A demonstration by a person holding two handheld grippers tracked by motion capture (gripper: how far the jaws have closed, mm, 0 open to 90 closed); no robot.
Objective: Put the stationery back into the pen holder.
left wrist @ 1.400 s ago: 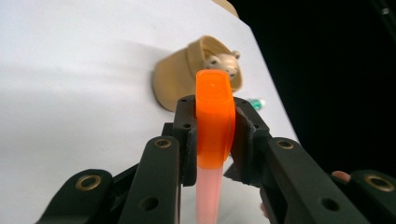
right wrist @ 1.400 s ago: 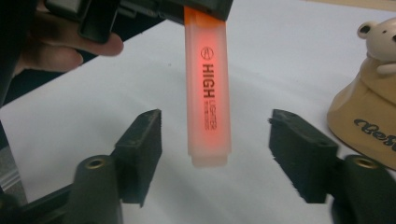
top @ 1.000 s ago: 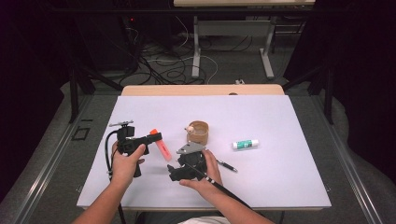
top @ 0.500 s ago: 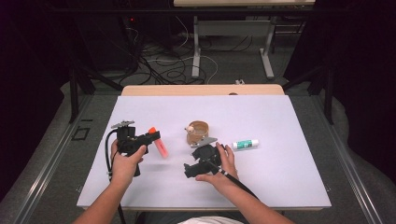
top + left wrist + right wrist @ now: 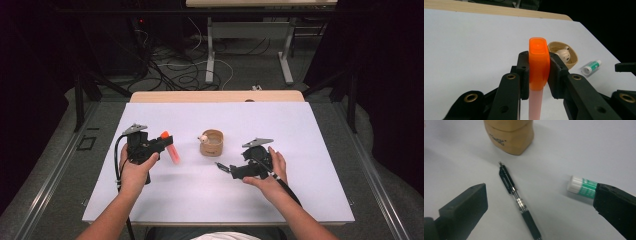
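Clamping an orange highlighter (image 5: pixel 538 65) by its cap, the left gripper (image 5: pixel 150 146) sits at the left of the high view, its pads pressed on both sides of the cap while the pale barrel hangs down between the jaws. The right gripper (image 5: pixel 541 202) has just been opening and now stands wide, nothing between its pads. In the right gripper view a black pen (image 5: pixel 517 198) lies on the white table (image 5: pixel 300 130) at the middle of the frame, between the spread jaws. A wooden cup (image 5: pixel 509 135) stands at the top centre, near the pen's tip. A green-and-white glue stick (image 5: pixel 581 185) lies at the right, partly behind one jaw.
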